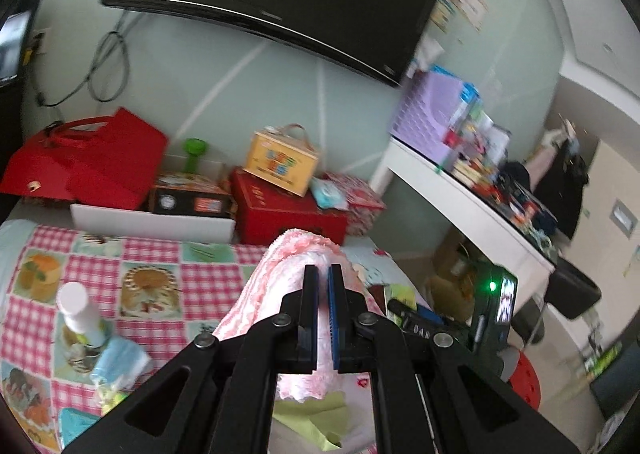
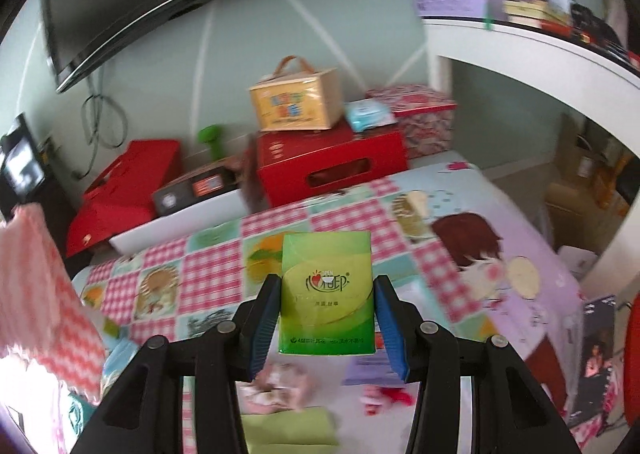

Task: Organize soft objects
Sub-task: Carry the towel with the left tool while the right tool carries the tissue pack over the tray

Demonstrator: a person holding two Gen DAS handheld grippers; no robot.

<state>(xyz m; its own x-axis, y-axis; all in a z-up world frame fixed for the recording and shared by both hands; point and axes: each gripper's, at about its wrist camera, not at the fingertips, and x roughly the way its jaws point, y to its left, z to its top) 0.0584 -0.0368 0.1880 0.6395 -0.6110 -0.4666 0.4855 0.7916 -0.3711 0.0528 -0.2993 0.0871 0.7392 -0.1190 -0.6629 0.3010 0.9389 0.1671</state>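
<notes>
My left gripper (image 1: 323,274) is shut on a pink and white zigzag cloth (image 1: 280,278) and holds it up above the patterned bedspread (image 1: 160,274). The same cloth hangs at the left edge of the right wrist view (image 2: 36,294). My right gripper (image 2: 327,286) is shut on a green tissue pack (image 2: 327,294), held upright above the bed. A light green folded cloth (image 2: 288,430) lies below on the bed and also shows in the left wrist view (image 1: 312,422). A pink crumpled item (image 2: 276,386) lies near it.
Red boxes (image 2: 332,165), a yellow carry box (image 2: 296,101) and a white tray (image 1: 152,223) line the wall at the bed's far side. A white bottle (image 1: 80,318) and a blue packet (image 1: 120,366) sit on the bed at left. A cluttered white shelf (image 1: 480,209) stands at right.
</notes>
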